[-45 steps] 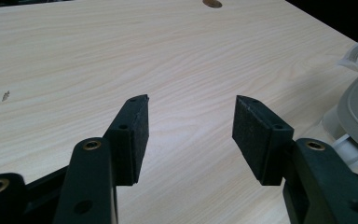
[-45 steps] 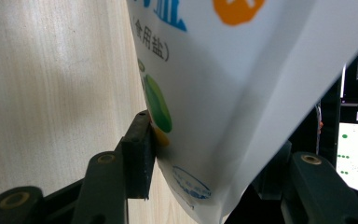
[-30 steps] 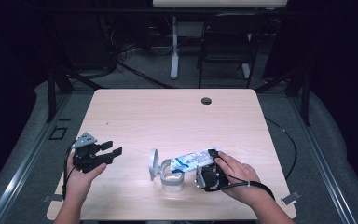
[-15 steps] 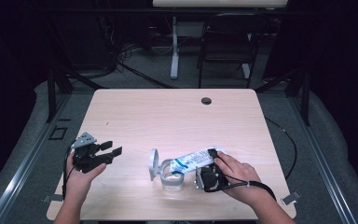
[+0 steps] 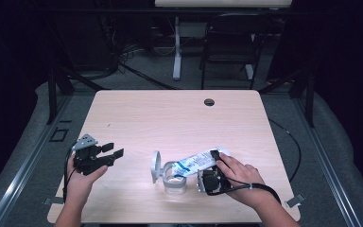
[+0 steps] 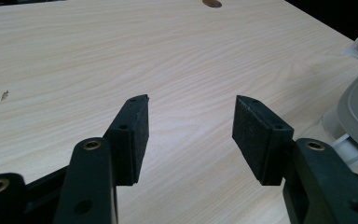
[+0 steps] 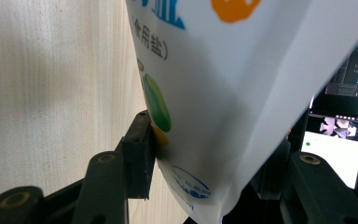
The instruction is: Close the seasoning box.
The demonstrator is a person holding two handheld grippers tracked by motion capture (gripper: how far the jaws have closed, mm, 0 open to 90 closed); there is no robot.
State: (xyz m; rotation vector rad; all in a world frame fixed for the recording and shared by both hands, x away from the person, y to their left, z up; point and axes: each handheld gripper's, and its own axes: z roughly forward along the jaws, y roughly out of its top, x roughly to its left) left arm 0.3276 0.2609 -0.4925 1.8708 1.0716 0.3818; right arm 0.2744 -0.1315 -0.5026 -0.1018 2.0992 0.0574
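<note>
Clear jar (image 5: pixel 174 182) stands near the table's (image 5: pixel 170 118) front edge, hinged lid (image 5: pixel 155 166) swung open beside it; contents too small to tell. White bag (image 5: pixel 196 162) lies tilted over the jar mouth, blue print, green and orange spots; Chinese characters 食用盐 readable. Right gripper (image 5: pixel 212 166) clamps the bag's end (image 7: pixel 205 116). Left gripper (image 6: pixel 190 135), well left of the jar, jaws wide, empty.

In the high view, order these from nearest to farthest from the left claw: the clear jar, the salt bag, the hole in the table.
1. Jar, to the right of the left claw.
2. Bag, further right, tilted over the jar.
3. Hole, near the table's far edge.
</note>
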